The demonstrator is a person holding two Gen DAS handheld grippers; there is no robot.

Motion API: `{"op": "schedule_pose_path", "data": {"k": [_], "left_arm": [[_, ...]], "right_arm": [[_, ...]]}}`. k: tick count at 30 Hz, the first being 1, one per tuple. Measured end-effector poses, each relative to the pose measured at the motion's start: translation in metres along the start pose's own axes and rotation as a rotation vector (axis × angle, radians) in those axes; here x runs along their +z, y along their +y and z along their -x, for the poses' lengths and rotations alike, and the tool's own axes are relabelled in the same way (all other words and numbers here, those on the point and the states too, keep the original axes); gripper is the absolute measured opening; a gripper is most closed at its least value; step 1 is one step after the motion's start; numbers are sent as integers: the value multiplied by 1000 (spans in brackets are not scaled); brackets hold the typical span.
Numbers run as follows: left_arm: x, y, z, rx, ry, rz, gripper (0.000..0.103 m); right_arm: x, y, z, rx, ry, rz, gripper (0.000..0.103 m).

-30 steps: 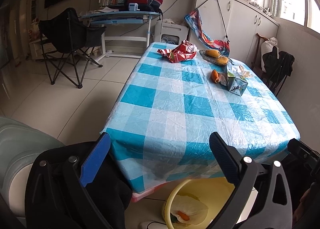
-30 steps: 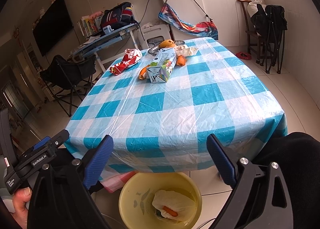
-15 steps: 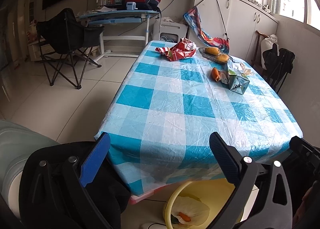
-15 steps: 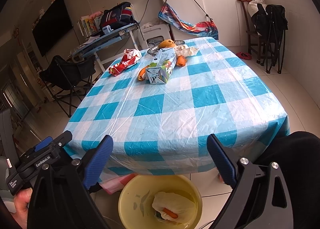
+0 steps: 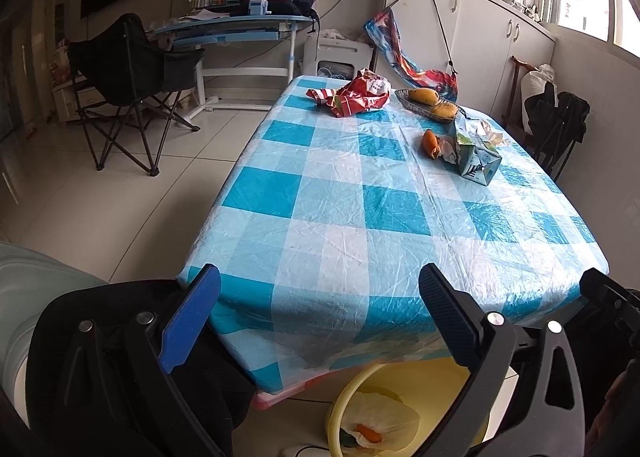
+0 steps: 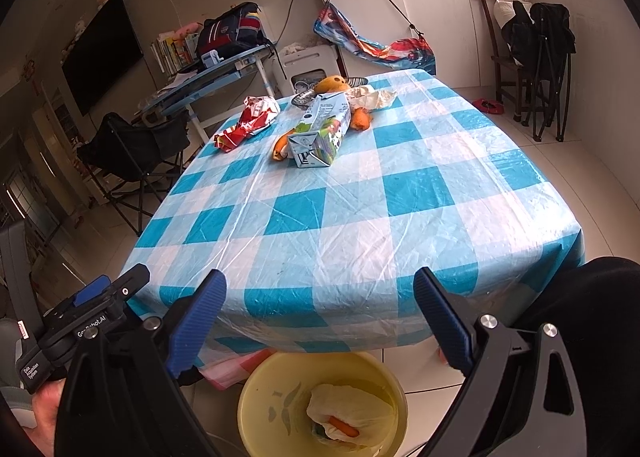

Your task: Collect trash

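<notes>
Both my grippers are spread wide and empty at the near table edge; the carton (image 6: 320,133) lies far up the cloth at twelve o'clock from my right gripper (image 6: 320,317), long axis pointing away; my left gripper (image 5: 320,317) sees it at one o'clock, so right is better lined up, I judge.

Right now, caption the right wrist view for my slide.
Open right gripper above yellow bin, facing carton and wrapper across checkered table.

Blue-and-white checked cloth (image 6: 360,197) on the desk; red wrapper (image 6: 250,121) at 11 o'clock; yellow bin (image 6: 280,397); orange peel (image 5: 430,141).
</notes>
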State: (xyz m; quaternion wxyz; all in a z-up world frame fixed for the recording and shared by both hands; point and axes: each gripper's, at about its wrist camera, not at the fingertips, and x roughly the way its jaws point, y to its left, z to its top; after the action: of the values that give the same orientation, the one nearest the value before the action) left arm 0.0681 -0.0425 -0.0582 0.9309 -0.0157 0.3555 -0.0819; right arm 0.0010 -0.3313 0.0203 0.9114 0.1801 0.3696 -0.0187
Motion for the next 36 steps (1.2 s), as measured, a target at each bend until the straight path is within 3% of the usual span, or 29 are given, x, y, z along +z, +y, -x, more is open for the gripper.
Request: {"op": "schedule_pose_path", "data": {"k": [36], "left_arm": [[-3, -4, -2, -8, 10, 8, 96]], "right_arm": [[-5, 1, -2, -16, 0, 4, 92]]}}
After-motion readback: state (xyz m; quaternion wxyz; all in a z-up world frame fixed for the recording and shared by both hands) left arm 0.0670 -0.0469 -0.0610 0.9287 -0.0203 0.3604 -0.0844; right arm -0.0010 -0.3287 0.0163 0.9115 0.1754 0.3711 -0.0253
